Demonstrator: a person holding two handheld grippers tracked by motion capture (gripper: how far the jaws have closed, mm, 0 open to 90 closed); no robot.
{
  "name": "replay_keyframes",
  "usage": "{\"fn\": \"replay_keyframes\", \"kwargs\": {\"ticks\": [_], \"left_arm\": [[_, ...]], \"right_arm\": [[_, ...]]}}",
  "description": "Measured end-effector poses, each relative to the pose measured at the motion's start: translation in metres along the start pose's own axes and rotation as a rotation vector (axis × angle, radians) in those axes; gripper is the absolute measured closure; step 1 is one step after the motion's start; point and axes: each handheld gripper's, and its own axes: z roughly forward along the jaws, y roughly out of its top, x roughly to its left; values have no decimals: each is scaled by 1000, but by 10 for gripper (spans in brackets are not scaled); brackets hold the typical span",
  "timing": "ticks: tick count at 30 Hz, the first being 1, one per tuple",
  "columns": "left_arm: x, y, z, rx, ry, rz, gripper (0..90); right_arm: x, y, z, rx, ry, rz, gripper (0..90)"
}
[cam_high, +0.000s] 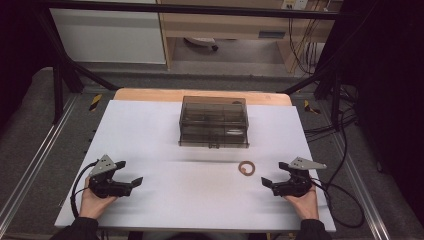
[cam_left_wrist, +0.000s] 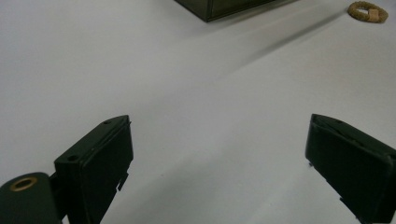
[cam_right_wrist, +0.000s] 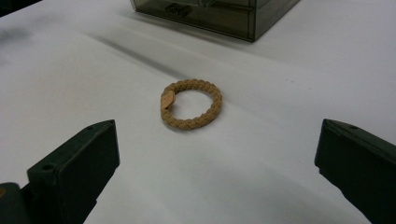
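The braided ring (cam_right_wrist: 191, 104) lies flat on the white table (cam_high: 165, 145), just ahead of the right gripper (cam_right_wrist: 217, 168) and a little left of the middle of its wide gap, touching neither jaw. This gripper's view shows the woven texture and a small tan tag on the ring; the high view gives it (cam_high: 246, 168) as a small circle beside the right gripper (cam_high: 276, 175). The left gripper (cam_left_wrist: 219, 163), also wide open and holding nothing, sees the ring (cam_left_wrist: 368, 11) far off at its upper right. Beyond the ring stands a smoky transparent drawer box (cam_high: 214, 121).
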Motion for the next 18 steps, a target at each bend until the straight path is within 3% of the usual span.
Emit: {"fn": "replay_keyframes", "kwargs": {"ticks": [18], "left_arm": [[2,-3,4,30,-11,-13,71]], "right_arm": [[0,1,-1,9,-12,0,6]]}}
